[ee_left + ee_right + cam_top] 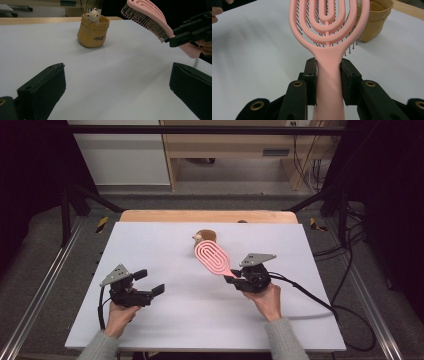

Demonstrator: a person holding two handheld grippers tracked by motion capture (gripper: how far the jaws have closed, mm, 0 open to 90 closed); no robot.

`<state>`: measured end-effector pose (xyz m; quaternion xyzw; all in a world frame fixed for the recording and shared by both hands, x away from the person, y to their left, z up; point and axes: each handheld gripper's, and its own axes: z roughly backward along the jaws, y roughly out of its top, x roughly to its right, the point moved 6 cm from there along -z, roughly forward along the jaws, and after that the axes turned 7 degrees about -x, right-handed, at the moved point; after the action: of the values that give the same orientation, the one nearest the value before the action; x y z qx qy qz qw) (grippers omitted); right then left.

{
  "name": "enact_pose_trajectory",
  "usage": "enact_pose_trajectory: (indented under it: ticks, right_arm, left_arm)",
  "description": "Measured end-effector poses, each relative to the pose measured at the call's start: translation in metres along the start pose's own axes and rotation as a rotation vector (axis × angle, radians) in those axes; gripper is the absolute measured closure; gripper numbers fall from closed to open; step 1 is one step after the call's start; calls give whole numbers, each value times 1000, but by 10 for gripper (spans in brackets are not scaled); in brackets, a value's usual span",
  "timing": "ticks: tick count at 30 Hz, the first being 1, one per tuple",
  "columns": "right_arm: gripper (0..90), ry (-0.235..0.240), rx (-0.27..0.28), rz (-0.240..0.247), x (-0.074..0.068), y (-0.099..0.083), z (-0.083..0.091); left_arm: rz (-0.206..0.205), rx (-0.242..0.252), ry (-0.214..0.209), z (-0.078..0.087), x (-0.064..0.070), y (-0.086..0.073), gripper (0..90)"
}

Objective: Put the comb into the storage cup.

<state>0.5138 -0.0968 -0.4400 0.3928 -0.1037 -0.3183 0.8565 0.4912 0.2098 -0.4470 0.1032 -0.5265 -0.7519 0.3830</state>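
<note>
A pink vented hairbrush (213,257) (147,18) (328,30) is held above the white table top, bristles down, its head pointing toward the far side. My right gripper (231,278) (328,75) is shut on its handle, jaws pressed on both sides. Just beyond the brush head stands a small tan pot (205,237) (93,31) (374,20) with a little animal figure (93,16) peeking out. My left gripper (150,281) (117,92) hovers at the table's left with its jaws wide apart and nothing between them.
The white table top (165,320) lies over a wooden board (150,216) that shows at its far edge. Black frame bars stand left and right. A cable (320,302) trails from the right gripper across the right side of the table.
</note>
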Motion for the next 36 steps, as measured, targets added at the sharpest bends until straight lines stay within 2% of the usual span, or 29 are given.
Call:
enact_pose_trajectory:
  ticks: [8, 14, 30, 36]
  right_arm:
    - [699, 3, 20, -4, -1, 0, 3]
    - [699, 4, 30, -19, 1, -3, 4]
    - [699, 10, 49, -24, 0, -5, 4]
    - [699, 12, 56, -24, 0, -5, 5]
  left_arm:
    - [3, 6, -12, -11, 7, 8, 4]
    - [22, 22, -41, -16, 14, 14, 3]
    - [20, 20, -86, -36, 32, 26, 0]
    - [34, 31, -101, -41, 37, 31, 0]
